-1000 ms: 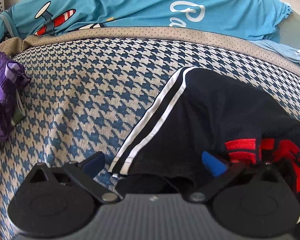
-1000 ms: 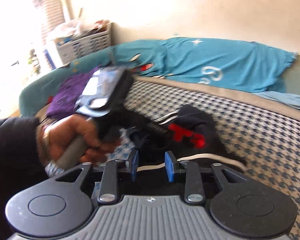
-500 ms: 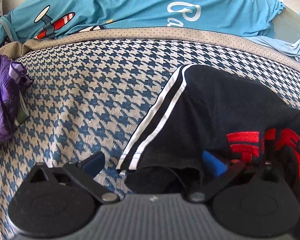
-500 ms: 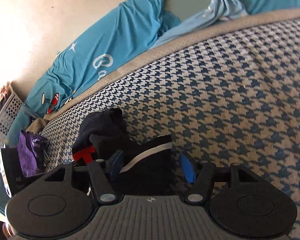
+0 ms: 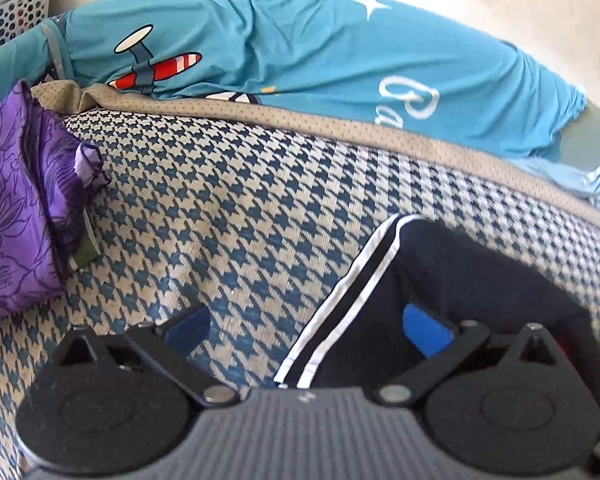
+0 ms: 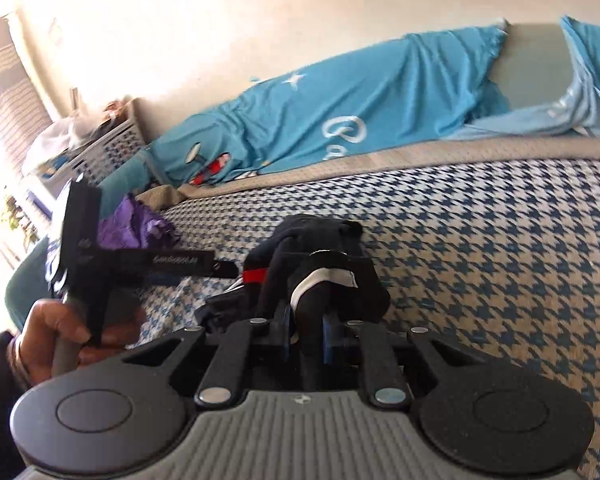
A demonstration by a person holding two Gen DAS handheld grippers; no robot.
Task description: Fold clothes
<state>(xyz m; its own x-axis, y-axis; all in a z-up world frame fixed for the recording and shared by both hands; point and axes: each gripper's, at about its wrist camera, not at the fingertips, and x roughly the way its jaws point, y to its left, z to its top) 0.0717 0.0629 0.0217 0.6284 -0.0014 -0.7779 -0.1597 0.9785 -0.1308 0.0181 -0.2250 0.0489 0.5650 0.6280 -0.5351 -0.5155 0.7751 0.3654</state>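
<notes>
Right tongs (image 6: 306, 330) are closing on the black garment (image 6: 324, 280) on the bed (image 6: 480, 240); left tongs (image 5: 306, 326) gape wide over its striped edge.

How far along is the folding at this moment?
Early. Done: nothing looks neatly folded; the purple garment sits bunched at the bed's edge. In hand: the right gripper is closing on a fold of the black garment; the left gripper stands open over its striped edge. Left: the actual folds.
</notes>
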